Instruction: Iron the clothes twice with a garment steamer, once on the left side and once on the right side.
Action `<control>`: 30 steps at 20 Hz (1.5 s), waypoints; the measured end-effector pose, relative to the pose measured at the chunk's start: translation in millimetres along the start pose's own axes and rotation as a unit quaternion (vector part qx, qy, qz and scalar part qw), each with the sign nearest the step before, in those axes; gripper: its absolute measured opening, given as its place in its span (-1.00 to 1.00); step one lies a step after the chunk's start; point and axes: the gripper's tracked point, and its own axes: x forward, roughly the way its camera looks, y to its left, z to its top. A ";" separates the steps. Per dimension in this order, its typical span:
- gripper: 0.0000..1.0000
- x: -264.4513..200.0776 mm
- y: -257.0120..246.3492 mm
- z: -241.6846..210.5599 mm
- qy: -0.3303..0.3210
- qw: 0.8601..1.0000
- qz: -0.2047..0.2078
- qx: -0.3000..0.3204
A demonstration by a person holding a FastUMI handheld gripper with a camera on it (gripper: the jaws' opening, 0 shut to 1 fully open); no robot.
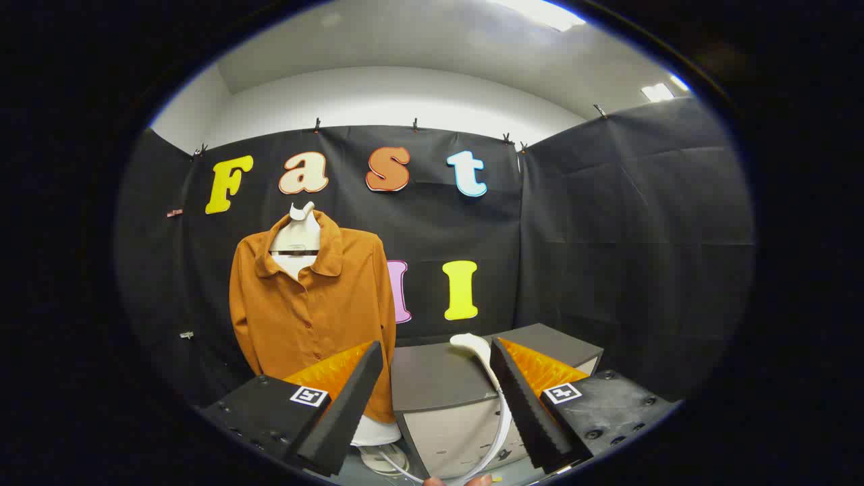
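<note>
Pre-grasp step, no ironing done yet by my read. Claw (432, 405) spread wide, gripping nothing. One white steamer (480, 354) lies on the grey worktop (432, 378), centre-low, just ahead between fingers. One orange shirt (307, 304) hangs left-centre. Next: advance, close on steamer handle.

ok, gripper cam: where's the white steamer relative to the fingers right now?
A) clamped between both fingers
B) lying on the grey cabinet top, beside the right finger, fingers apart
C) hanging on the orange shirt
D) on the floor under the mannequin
B: the white steamer lies on the grey cabinet, beside the right finger; the gripper is open with nothing between its fingers, and the orange shirt hangs beyond the left finger.
</note>
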 end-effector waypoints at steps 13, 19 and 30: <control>1.00 -7.6 8.9 3.6 -0.004 1.000 0.014 -0.007; 0.99 -11.6 1.0 0.6 -0.001 1.000 0.012 -0.005; 1.00 45.0 -37.7 -44.4 0.074 0.997 0.030 -0.008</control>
